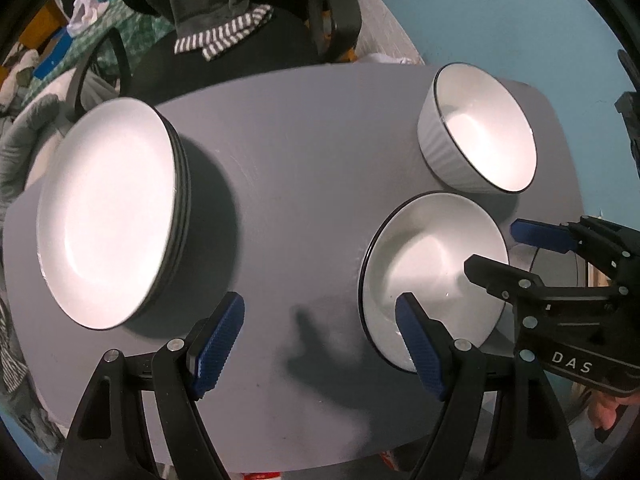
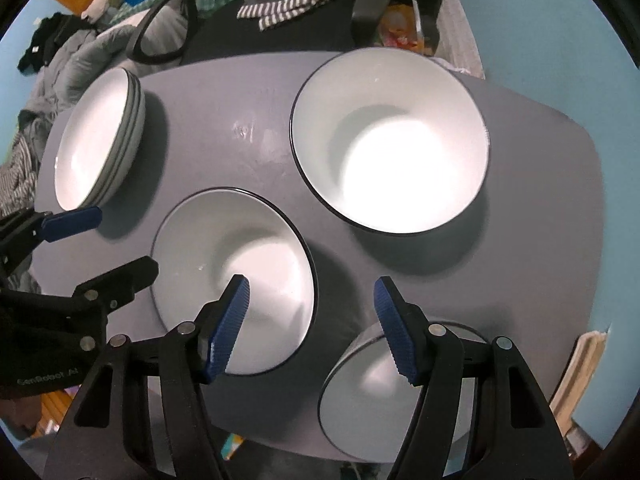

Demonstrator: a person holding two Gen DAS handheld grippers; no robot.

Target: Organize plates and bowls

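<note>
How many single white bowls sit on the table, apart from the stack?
3: far bowl at the back right, middle bowl centre front, near bowl at the front edge, partly hidden behind the right gripper.

**Grey table, four lots of white crockery**

The grey table [image 2: 260, 120] carries a stack of plates [image 2: 96, 140] at upper left of the right-wrist frame, a large bowl [image 2: 390, 140] at upper right, a shallow bowl [image 2: 240, 248] at centre, and another bowl [image 2: 368, 392] at the lower right edge.
</note>
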